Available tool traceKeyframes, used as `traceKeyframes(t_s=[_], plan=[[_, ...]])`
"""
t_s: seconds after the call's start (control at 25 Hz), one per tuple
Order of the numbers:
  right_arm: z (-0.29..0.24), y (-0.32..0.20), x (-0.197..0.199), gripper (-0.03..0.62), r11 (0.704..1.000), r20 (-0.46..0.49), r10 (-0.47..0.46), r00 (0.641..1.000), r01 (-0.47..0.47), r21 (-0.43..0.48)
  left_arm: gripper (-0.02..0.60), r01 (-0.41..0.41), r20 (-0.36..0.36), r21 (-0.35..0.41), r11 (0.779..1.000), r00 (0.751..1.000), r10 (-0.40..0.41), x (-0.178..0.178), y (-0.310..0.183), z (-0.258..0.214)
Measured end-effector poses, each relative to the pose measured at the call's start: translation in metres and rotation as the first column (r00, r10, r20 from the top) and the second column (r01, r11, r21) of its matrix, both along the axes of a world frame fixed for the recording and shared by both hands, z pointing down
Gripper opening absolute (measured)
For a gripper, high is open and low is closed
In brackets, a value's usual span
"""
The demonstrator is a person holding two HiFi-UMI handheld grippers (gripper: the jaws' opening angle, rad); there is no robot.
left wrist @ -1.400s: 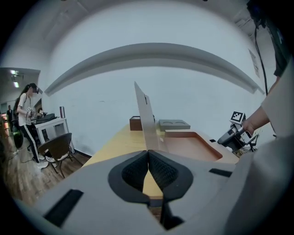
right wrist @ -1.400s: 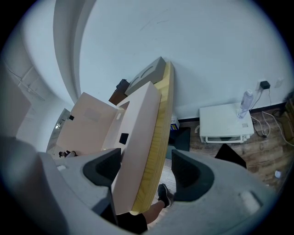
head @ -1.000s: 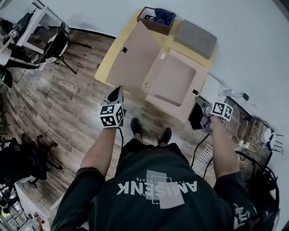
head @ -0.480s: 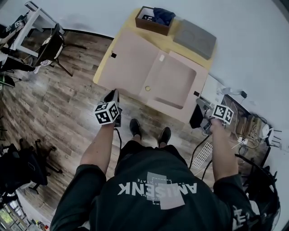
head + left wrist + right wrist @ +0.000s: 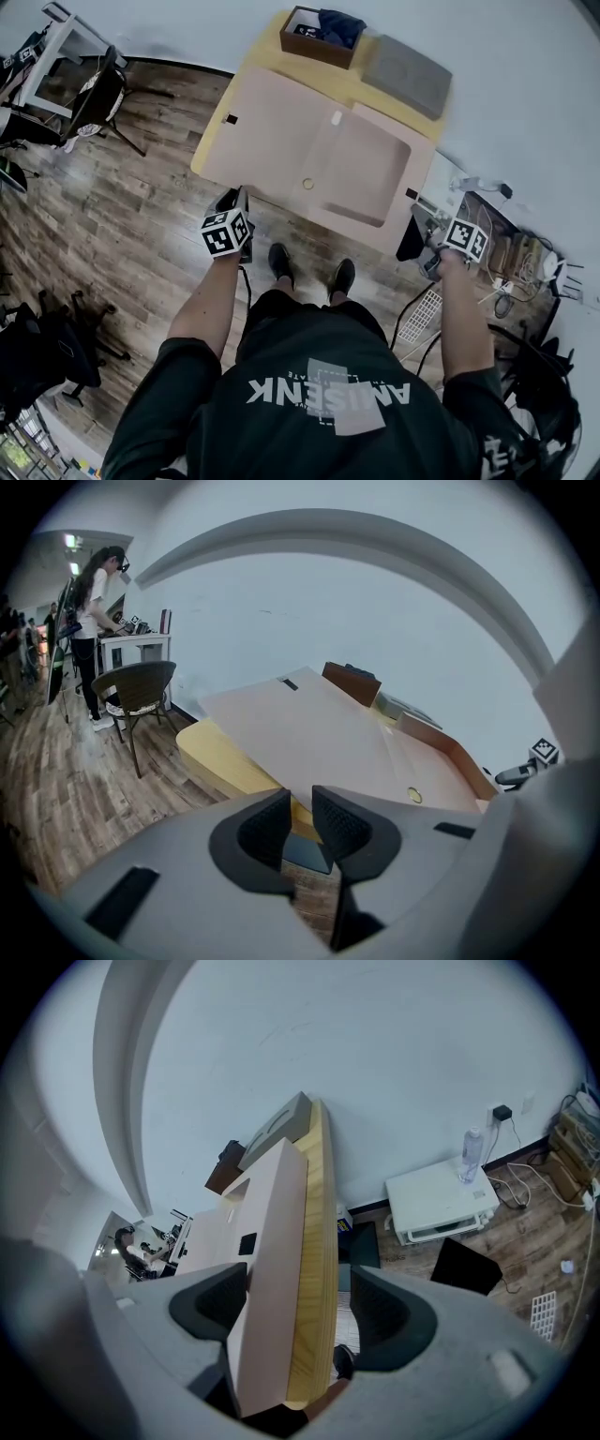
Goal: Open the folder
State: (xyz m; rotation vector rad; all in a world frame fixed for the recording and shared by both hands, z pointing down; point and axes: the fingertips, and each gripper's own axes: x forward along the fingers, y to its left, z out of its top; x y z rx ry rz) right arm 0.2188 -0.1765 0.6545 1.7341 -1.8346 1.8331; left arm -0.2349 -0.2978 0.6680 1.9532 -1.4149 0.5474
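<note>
Folder [image 5: 309, 155] spread open, on yellow table [image 5: 272, 52]

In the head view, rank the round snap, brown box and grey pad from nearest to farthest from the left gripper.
From the left gripper, jaws just opening and empty:
1. Round snap, on the open folder, near side.
2. Brown box, far left corner.
3. Grey pad, far right corner.
</note>
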Motion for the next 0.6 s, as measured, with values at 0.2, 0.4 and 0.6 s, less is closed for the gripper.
traceKeyframes(t_s=[0.2,0.4,0.6], plan=[[0.000,0.001,-0.001,0.330,1.000,0.004,0.002,1.000,-0.002,-0.002,0.076,0.005,0.074,-0.038,0.999,0.997,-0.002,-0.002,0.000,0.013],[0.001,0.001,-0.003,0.331,1.000,0.004,-0.008,1.000,0.008,-0.002,0.095,0.020,0.152,-0.038,0.999,0.988,-0.014,-0.005,-0.004,0.017],[0.001,0.000,-0.004,0.331,1.000,0.002,-0.027,1.000,0.027,-0.007,0.122,-0.011,0.274,-0.014,1.000,0.962,0.015,-0.006,-0.006,0.015]])
